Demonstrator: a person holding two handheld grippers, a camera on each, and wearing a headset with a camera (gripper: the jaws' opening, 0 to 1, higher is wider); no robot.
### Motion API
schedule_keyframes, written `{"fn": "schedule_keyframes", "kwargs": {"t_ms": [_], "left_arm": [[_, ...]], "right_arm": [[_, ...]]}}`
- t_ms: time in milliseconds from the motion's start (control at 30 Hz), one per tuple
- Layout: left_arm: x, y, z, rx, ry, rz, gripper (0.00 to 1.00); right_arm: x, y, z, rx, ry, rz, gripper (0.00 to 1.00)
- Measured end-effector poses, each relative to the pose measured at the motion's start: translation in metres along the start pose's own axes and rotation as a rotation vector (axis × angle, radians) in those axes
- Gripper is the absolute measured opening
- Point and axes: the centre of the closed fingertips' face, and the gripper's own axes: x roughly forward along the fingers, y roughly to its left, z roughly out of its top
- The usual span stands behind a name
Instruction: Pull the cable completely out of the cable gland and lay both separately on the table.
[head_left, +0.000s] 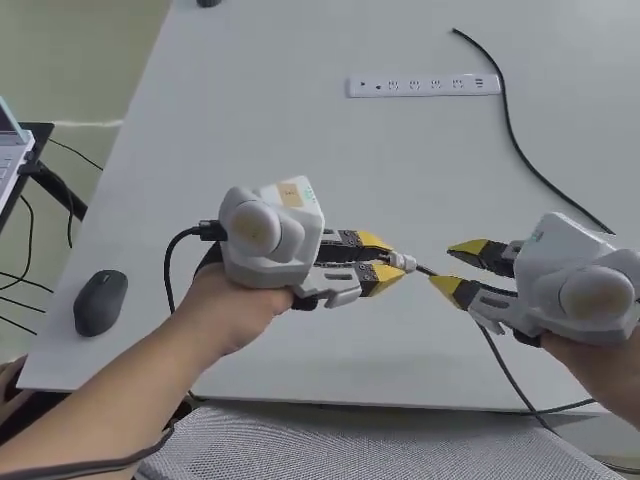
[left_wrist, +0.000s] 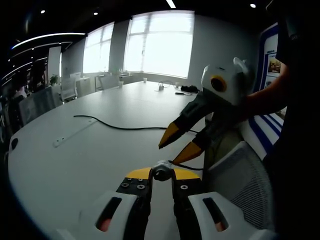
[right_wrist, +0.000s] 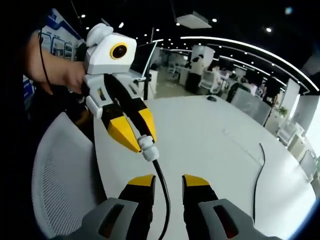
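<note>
Held level above the near edge of the table (head_left: 300, 130), tip to tip. With left gripper (head_left: 388, 262): clamped tight on cable gland (head_left: 405, 263), long axis horizontal, pointing rightward. With right gripper (head_left: 450, 267): spread apart, astride the black cable (head_left: 503, 365) trailing downward.

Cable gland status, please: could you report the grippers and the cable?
Left gripper shut on cable gland. Right gripper open, fingers astride cable. Cable not yet out of gland. Power strip far back, no obstruction.
</note>
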Motion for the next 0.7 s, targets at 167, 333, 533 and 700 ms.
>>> {"fn": "schedule_keyframes", "kwargs": {"t_ms": [167,333,533,700], "left_arm": [[0.001,0.0,0.001,0.002,-0.004,-0.002,0.15],[0.001,-0.001,0.0,0.003,-0.004,-0.006,0.15],[-0.001,-0.001,-0.001,0.0,-0.003,-0.008,0.15],[0.0,-0.003,-0.003,0.0,0.001,-0.016,0.15]], "right_arm": [[0.008,0.009,0.002,-0.045,0.017,0.028,0.15],[0.013,0.014,0.001,-0.102,0.038,0.03,0.12],[0.015,0.017,0.006,-0.14,0.025,0.037,0.06],[0.017,0.018,0.005,-0.15,0.033,0.043,0.02]]}}
